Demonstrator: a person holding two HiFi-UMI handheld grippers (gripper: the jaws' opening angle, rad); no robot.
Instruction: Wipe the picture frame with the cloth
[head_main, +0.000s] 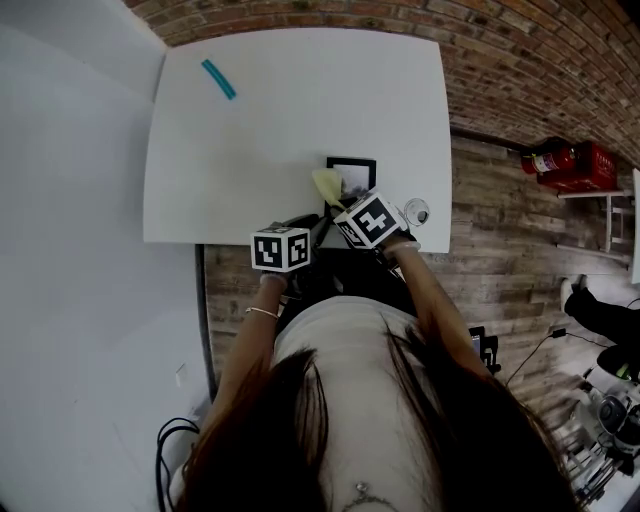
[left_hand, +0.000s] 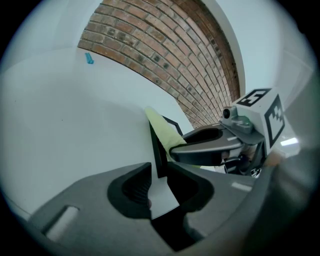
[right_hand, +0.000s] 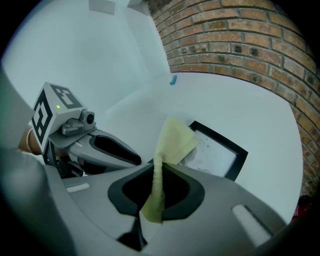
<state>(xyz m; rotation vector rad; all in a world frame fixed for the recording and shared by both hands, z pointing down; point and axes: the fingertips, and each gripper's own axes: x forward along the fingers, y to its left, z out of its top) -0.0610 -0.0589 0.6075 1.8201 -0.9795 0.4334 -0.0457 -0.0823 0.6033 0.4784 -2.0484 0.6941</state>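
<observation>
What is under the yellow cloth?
One corner of the picture frame lies under the cloth, held by the right gripper. The rest of the frame shows; the covered corner does not.

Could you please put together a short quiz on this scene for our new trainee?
1. Multiple choice: what does the right gripper hold? A) a sponge B) a pale yellow cloth C) nothing
2. True or false: the cloth covers the whole black rectangular picture frame.
3. Short answer: what lies near the far left corner of the white table, away from both grippers?

Key
1. B: its jaws pinch the cloth.
2. False: most of the frame shows. One edge sits between the jaws of the left gripper.
3. The teal stick-shaped object.
</observation>
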